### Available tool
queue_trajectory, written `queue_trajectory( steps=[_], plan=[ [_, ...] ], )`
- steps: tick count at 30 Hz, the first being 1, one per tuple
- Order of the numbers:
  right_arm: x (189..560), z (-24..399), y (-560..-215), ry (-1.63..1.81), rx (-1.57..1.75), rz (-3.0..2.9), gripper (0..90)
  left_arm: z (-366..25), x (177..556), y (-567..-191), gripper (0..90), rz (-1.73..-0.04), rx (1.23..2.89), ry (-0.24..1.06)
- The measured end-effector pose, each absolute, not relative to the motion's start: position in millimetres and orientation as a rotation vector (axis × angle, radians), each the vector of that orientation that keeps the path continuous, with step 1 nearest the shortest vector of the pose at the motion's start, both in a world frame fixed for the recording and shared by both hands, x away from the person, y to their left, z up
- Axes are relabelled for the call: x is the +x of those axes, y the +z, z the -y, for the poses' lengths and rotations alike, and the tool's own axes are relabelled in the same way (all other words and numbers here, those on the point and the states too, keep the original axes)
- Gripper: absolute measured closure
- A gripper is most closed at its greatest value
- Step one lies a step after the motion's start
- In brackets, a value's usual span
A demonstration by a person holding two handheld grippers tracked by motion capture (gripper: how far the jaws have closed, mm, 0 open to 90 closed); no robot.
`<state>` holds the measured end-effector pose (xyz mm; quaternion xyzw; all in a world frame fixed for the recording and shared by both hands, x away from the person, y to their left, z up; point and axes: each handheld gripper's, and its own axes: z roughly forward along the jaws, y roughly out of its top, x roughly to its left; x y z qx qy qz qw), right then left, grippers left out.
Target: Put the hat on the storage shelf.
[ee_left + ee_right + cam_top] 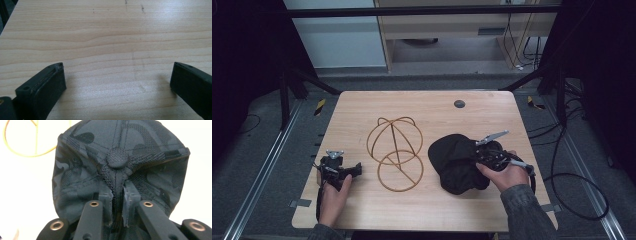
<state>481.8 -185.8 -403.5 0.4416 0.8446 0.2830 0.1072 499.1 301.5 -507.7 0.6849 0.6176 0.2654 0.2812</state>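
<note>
A black cap (pixel 457 162) with a dark camouflage pattern lies at the right of the wooden table (pixel 422 102). My right gripper (pixel 479 152) is shut on it, pinching a fold of fabric just below the crown button (pixel 117 158); the cap (pixel 120 165) bunches around the jaws of the right gripper (pixel 117 192). A wire hat stand (pixel 395 152) of golden hoops lies on the table's middle, and part of the stand (pixel 22 137) shows at the upper left. My left gripper (pixel 354 170) rests at the left, open over bare wood (pixel 117 72).
A small dark round insert (pixel 459 104) sits near the table's far edge. Black cables (pixel 572 190) trail off the right side onto the floor. A metal frame and rails surround the table.
</note>
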Motion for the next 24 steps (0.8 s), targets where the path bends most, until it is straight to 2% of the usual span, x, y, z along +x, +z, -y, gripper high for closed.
queue_trajectory(
  steps=[4,12,24],
  plan=[
    [484.9,186.3,-396.3,0.873,1.298,-2.481,85.3,-301.6,499.1,-507.7,0.0,-1.654,1.836,0.71],
    [486.1,191.7,-377.0,0.955,1.314,-2.497,86.2,-303.6,501.0,-507.5,0.0,-1.633,1.852,0.702],
    [480.5,216.3,-328.7,1.08,1.329,-2.385,86.2,-303.0,500.5,-507.5,0.0,-1.631,1.854,0.701]
  ],
)
